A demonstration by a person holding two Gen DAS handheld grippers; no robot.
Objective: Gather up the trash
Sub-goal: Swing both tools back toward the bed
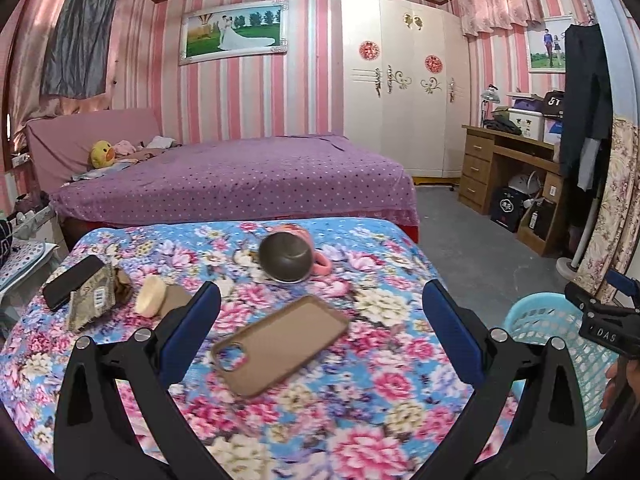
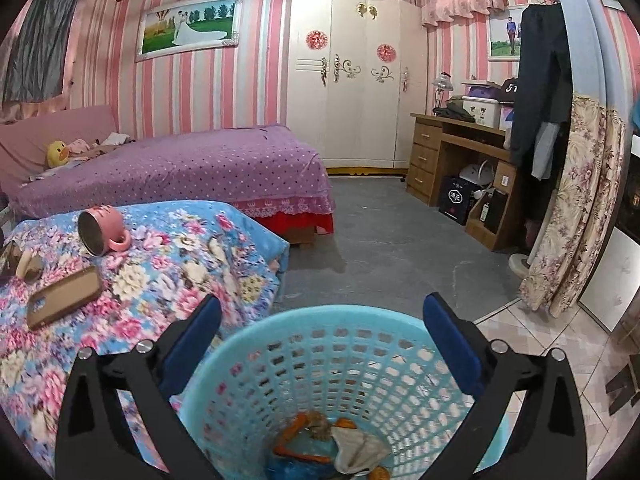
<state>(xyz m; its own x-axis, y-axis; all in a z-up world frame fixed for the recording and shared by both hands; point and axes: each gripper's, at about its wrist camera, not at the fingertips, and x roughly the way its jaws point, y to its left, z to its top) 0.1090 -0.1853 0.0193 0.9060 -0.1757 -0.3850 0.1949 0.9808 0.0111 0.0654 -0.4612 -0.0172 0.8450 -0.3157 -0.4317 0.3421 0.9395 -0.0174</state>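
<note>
On right hand-held gripper point(image 1: 600, 320): white letters "DAS"; wrapper point(image 1: 90, 304): barcode label.

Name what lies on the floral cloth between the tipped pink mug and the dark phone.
In the left wrist view: a pale round piece and a crumpled wrapper lie between the mug and the phone.

left wrist: over floral table point(image 1: 360, 420) | right wrist: above basket point(image 2: 320, 320) | shared: both

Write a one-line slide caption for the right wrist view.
Open right tool over the blue basket holding scraps, beside the floral table.
</note>
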